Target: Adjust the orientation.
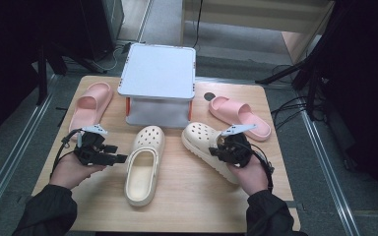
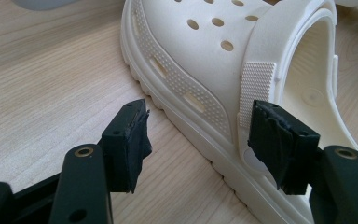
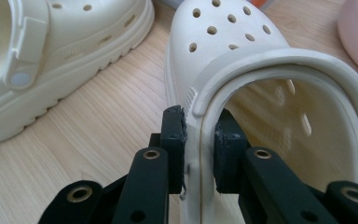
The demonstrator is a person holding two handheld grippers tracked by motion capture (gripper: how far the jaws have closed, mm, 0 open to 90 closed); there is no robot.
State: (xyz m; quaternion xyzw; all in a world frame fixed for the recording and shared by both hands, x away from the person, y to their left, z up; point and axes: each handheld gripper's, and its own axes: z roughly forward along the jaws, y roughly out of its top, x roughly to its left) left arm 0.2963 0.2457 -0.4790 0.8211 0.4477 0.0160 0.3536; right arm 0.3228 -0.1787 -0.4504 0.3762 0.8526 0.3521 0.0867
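Note:
Two cream clogs lie on the wooden table [image 1: 192, 206]. The left clog [image 1: 142, 162] points away from me; my left gripper [image 1: 118, 152] hovers just left of it, held level. In the left gripper view that gripper [image 2: 200, 119] stands open, its pads apart in front of the clog's side and strap [image 2: 205, 60], touching nothing. The right clog [image 1: 202, 137] lies slanted. My right gripper [image 1: 217, 147] is shut on it. In the right gripper view the pads [image 3: 198, 126] pinch the side wall of this clog [image 3: 242, 56] at the rim of its opening.
A white box-like stand [image 1: 158, 73] sits at the back middle of the table. One pink slide [image 1: 91, 103] lies at the back left, another [image 1: 238, 115] at the back right, close beyond the held clog. The table's front strip is bare wood.

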